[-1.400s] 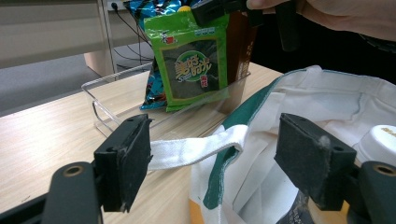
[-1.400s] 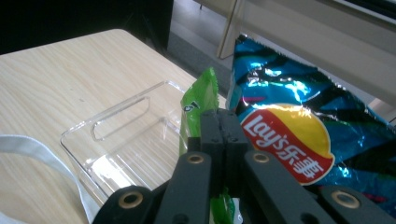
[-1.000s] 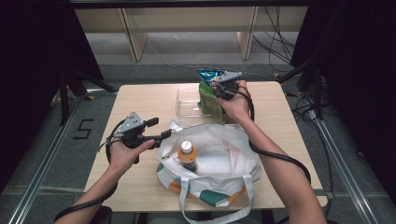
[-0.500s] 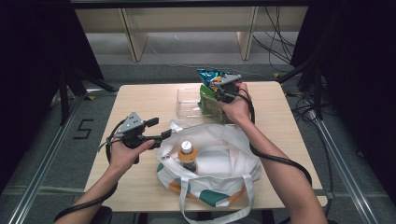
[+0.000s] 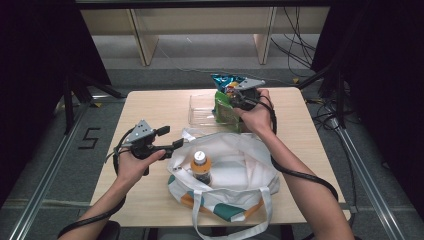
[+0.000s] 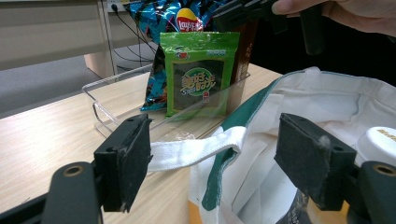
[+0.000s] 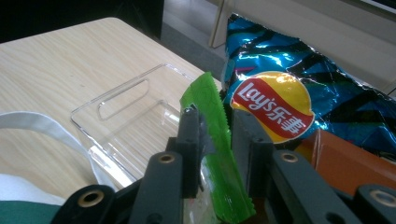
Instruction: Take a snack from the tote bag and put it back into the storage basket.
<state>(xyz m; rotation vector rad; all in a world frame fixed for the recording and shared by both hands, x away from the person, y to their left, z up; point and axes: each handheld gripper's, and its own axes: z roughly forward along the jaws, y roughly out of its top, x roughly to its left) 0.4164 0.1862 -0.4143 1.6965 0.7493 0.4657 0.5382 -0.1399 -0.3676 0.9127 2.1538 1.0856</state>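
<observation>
Right gripper (image 7: pixel 217 140) over the far end of the table (image 5: pixel 150 107), tips pointing down into the clear plastic tray (image 5: pixel 200 111). Green seaweed packet (image 7: pixel 215 154) standing upright on edge between the two black jaws, top serrated edge poking up past the tips. Jaws just opening: left pad seemingly touching the packet's face, right pad standing a little off it, a dark gap visible on that side. Grip loosened, no longer a firm pinch. Just behind the packet, beyond the jaw tips, the blue crisp bag (image 7: pixel 299 84), upright too; to the right of the jaws, a brown-orange packet (image 7: pixel 345 163) close beside them. In the left gripper view, green seaweed packet (image 6: pixel 200 74) upright in the tray, face toward the camera, crisp bag leaning just behind it.

Left gripper (image 6: pixel 215 163) held near the table's left side, level, pointing across toward the white tote bag (image 5: pixel 235 165). Jaws spread wide, nothing pressed between the pads; a white bag handle (image 6: pixel 191 151) and the bag's green-trimmed rim (image 6: pixel 224 172) lying in the gap, a little beyond the pads. Orange bottle (image 5: pixel 200 165) with a white cap standing inside the bag, just right of this gripper's tips. Seaweed packet well apart from the left gripper, straight ahead past the bag's rim.
</observation>
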